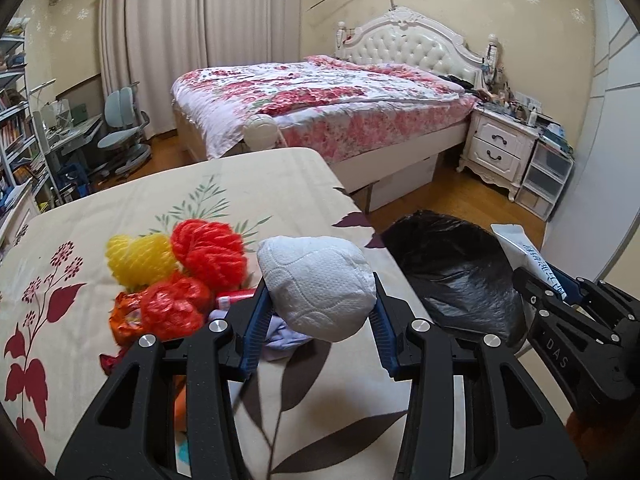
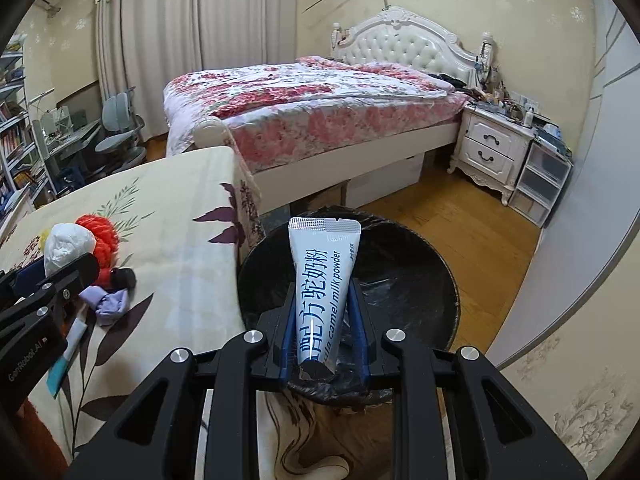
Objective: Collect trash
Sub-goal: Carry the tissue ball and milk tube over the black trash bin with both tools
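My left gripper (image 1: 318, 292) is shut on a crumpled white paper ball (image 1: 316, 286) and holds it above the flowered table (image 1: 240, 184). My right gripper (image 2: 322, 304) is shut on a white and blue camel milk powder sachet (image 2: 322, 280), held upright over the bin lined with a black bag (image 2: 400, 280). The bin (image 1: 452, 264) stands on the floor just right of the table. On the table lie a yellow foam net (image 1: 138, 258), red foam nets (image 1: 208, 248), an orange wrapper (image 1: 126, 316) and a purple crumpled scrap (image 2: 108, 302).
A small white and teal packet (image 2: 66, 350) lies near the table's front edge. Behind stand a bed (image 1: 320, 108), a white nightstand (image 1: 498, 148) and plastic drawers (image 1: 546, 176). A desk chair (image 1: 122, 128) and bookshelves (image 1: 16, 128) are at the left.
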